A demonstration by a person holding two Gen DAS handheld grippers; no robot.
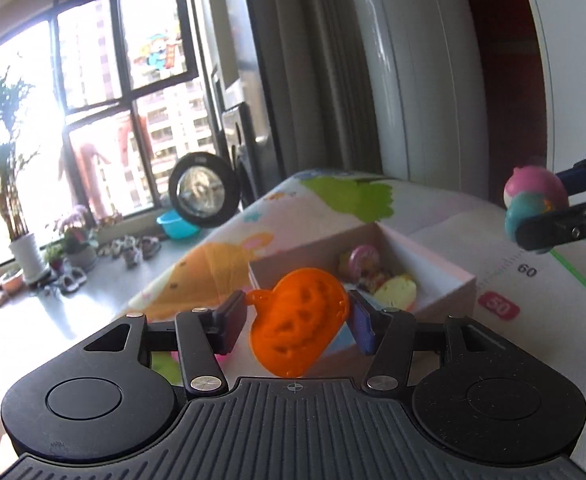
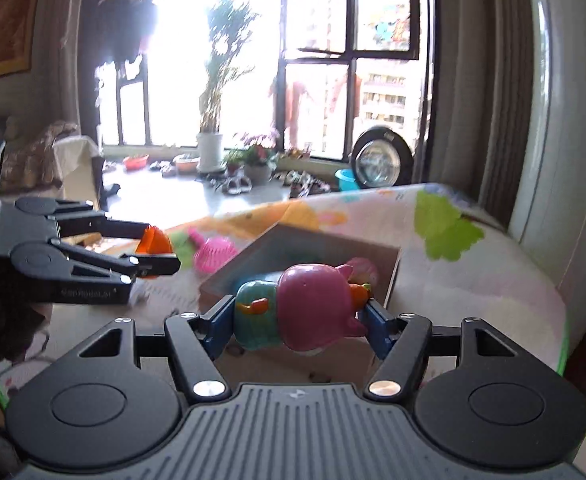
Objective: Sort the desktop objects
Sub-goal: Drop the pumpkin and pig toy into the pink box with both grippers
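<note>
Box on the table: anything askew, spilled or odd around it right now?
Nothing spilled. The box sits upright with small toys inside. One pink mesh toy lies outside it on the mat, unsorted. Orange pumpkin and pig figure are both held aloft.

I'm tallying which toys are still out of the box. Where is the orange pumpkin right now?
The orange pumpkin is clamped in the left gripper, held in the air near the open box, not yet inside it.
</note>
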